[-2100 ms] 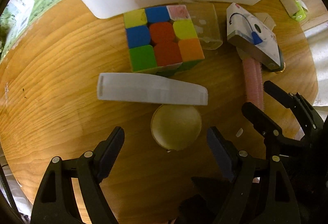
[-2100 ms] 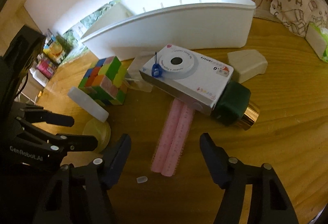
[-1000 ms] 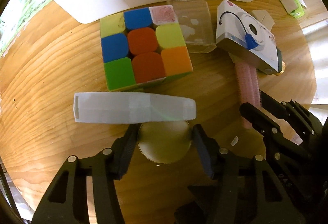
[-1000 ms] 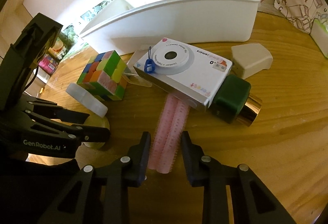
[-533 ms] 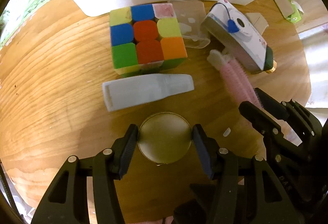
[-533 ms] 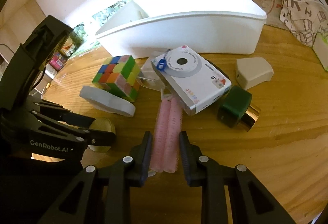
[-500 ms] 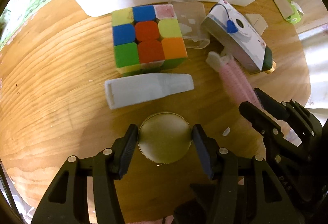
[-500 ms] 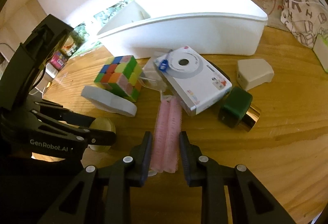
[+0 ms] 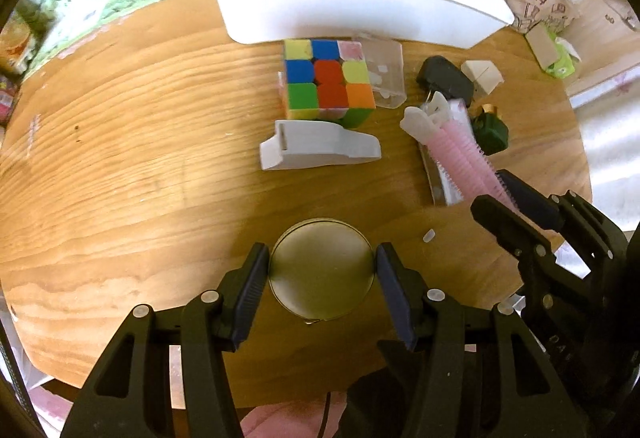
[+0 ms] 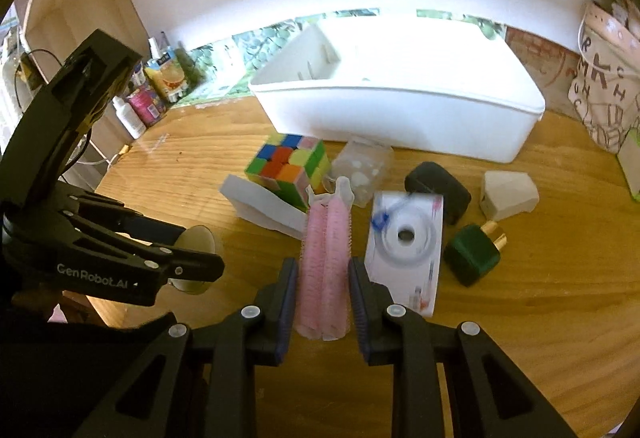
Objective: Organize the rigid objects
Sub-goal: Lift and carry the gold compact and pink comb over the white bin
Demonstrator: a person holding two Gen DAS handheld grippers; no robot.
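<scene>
Above the wooden table (image 9: 120,141), left gripper (image 9: 322,270) clamps the round gold tin (image 9: 321,270); right gripper (image 10: 323,288) clamps the pink comb (image 10: 326,250), both apparently lifted. Pick step looks done; next, probably carry both over the white bin (image 10: 400,117) rim and release.

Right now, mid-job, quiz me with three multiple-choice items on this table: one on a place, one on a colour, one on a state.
1. Where is the white bin?
A. behind the puzzle cube
B. under the table
C. in the left claw

2. What colour is the hair roller?
A. blue
B. pink
C. black

3. What state is the left claw in?
A. wide open, empty
B. out of view
C. shut on the round gold tin

Answers: 1 A, the bin stands beyond the cube. 2 B, both ridged tubes are pink. 3 C, both fingers press the tin's sides.
</scene>
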